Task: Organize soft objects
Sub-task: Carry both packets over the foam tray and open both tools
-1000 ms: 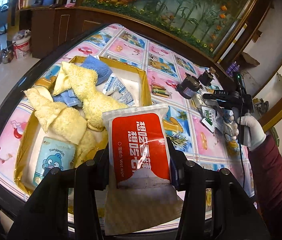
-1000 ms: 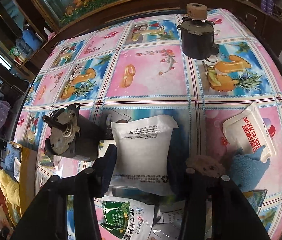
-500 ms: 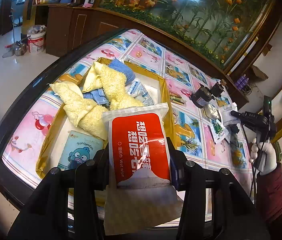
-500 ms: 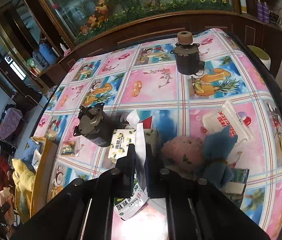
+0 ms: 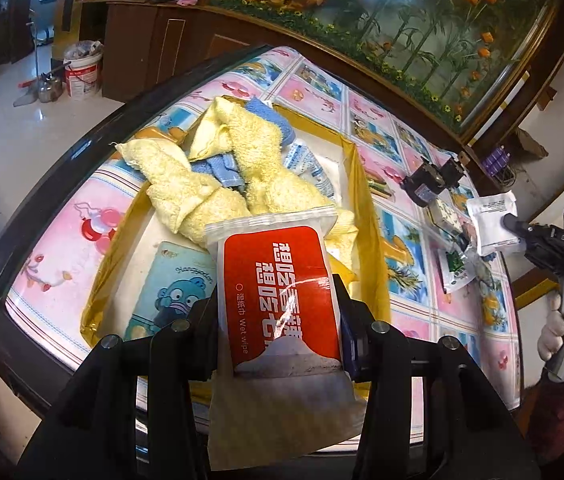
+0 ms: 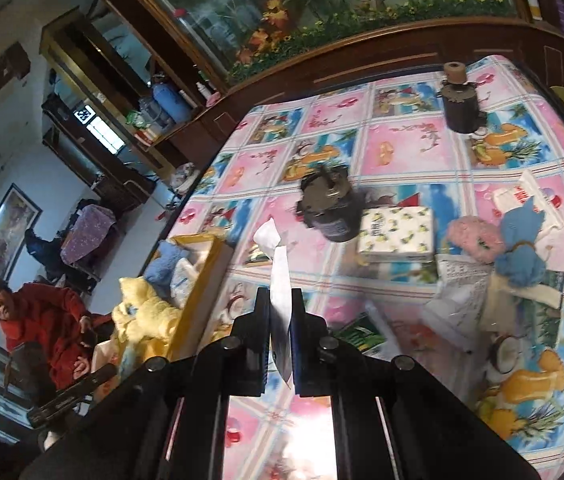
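Note:
My left gripper is shut on a red and white wet-wipe pack, held above the near end of a yellow tray. In the tray lie yellow towels, a blue cloth and a blue cartoon pack. My right gripper is shut on a thin white packet, lifted off the table and seen edge-on; from the left wrist view the same white packet hangs at the right gripper's tip. A pink fluffy ball, a blue cloth toy and a lemon-print tissue pack rest on the table.
Two dark motors stand on the fruit-print tablecloth. More sachets lie near the toys. A person in red sits at the left, beyond the tray. A wooden cabinet with an aquarium lines the back.
My right gripper shut on the white packet and lifted it off the table, swinging toward the tray. The left gripper, still holding the red pack, drifted a little over the tray.

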Action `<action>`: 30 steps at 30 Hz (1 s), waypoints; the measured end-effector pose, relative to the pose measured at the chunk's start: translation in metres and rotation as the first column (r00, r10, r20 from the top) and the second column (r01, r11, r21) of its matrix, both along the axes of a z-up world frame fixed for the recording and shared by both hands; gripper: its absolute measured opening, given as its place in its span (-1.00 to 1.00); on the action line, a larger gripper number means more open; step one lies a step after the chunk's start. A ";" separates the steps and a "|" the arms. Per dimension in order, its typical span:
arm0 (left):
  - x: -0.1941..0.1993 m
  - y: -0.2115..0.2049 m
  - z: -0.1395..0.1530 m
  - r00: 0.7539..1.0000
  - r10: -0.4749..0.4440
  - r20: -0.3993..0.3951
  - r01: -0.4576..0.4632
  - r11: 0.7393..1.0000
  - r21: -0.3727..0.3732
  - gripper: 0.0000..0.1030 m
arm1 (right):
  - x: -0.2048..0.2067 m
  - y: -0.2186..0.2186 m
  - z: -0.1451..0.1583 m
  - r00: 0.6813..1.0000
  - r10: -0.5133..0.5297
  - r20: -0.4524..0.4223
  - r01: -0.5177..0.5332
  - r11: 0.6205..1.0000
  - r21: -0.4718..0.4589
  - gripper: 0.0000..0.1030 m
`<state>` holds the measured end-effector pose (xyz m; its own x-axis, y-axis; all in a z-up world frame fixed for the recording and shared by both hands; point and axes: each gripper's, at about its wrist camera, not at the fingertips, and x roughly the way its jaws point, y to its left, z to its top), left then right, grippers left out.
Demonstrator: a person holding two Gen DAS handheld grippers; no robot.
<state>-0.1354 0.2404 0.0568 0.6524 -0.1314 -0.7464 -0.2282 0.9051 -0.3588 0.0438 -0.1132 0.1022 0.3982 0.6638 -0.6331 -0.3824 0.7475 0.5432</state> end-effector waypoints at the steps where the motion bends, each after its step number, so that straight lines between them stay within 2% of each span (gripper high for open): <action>1: 0.001 0.002 -0.002 1.000 0.003 -0.008 -0.003 1.000 0.009 -0.11 | -0.004 0.012 0.001 0.999 0.034 -0.007 -0.034 0.999 0.017 -0.88; 6: 0.009 0.009 -0.015 0.998 0.007 -0.060 -0.004 0.999 0.052 -0.07 | -0.020 0.096 -0.003 0.975 0.218 -0.039 -0.216 0.975 0.049 -0.88; 10: 0.010 0.020 -0.022 0.997 0.015 -0.074 -0.013 1.000 0.025 0.06 | -0.036 0.162 -0.020 0.938 0.339 -0.079 -0.337 0.941 0.033 -0.88; 13: 0.006 0.030 -0.018 0.998 0.041 -0.049 -0.041 0.999 0.000 0.19 | -0.048 0.196 -0.036 0.911 0.396 -0.115 -0.398 0.917 0.009 -0.88; 15: 0.002 0.038 -0.013 0.998 0.056 -0.024 -0.056 0.998 -0.009 0.19 | -0.054 0.213 -0.046 0.897 0.420 -0.139 -0.427 0.904 -0.021 -0.88; 18: -0.005 0.046 -0.008 0.997 0.075 0.014 -0.075 0.997 -0.030 0.19 | -0.064 0.233 -0.057 0.896 0.423 -0.136 -0.441 0.884 -0.156 -0.81; 20: -0.012 0.052 -0.004 0.996 0.082 0.033 -0.080 0.996 -0.044 0.19 | -0.070 0.241 -0.060 0.900 0.423 -0.109 -0.436 0.866 -0.246 -0.72; 22: -0.020 0.057 0.000 0.995 0.089 0.047 -0.087 0.995 -0.039 0.19 | -0.073 0.242 -0.053 0.900 0.426 -0.093 -0.435 0.861 -0.263 -0.66; 24: -0.030 0.062 0.006 0.992 0.107 0.062 -0.105 0.994 -0.036 0.19 | -0.076 0.240 -0.039 0.902 0.428 -0.050 -0.424 0.860 -0.286 -0.50; 28: -0.056 0.070 0.022 0.984 0.156 0.082 -0.155 0.988 -0.009 0.19 | -0.086 0.226 -0.010 0.893 0.432 0.126 -0.372 0.867 -0.331 0.06; 30: -0.069 0.072 0.028 0.979 0.186 0.083 -0.188 0.982 0.015 0.19 | -0.090 0.217 0.001 0.880 0.425 0.213 -0.349 0.882 -0.318 0.12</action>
<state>-0.2040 0.3128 0.0849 0.7223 0.0146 -0.6914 -0.3650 0.8573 -0.3631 -0.0457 0.1039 0.1031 0.3235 0.6244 -0.7110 -0.7724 0.6082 0.1827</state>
